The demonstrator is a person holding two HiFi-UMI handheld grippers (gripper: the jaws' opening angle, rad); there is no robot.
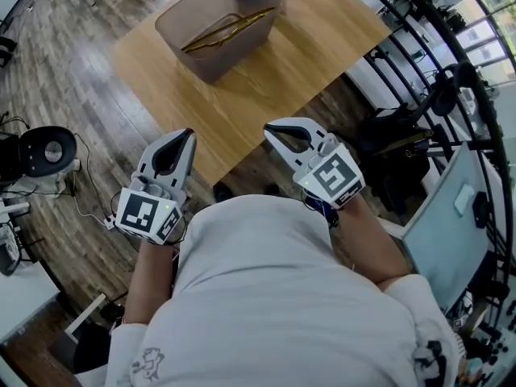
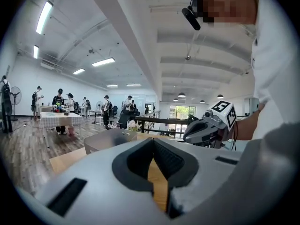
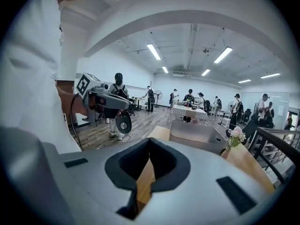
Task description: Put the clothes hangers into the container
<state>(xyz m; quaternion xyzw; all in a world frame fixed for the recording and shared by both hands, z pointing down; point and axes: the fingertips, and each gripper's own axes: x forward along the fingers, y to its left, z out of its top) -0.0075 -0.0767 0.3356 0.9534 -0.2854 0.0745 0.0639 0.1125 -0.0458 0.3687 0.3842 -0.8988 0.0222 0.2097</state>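
Low in the frame, close to the person's body, the left hand-held gripper (image 1: 184, 136) and the right hand-held gripper (image 1: 272, 129) both have their jaws pressed together with nothing between them. Their tips reach just over the near edge of the worktop (image 1: 266, 79). At the upper middle of the frame stands the container (image 1: 173, 24), with the clothes hangers (image 1: 226, 29) lying inside it. No other hanger shows on the wood, so the task looks finished or nearly so.

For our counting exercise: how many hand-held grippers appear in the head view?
2: the left hand-held gripper and right hand-held gripper, side by side before the table; none seems hidden.
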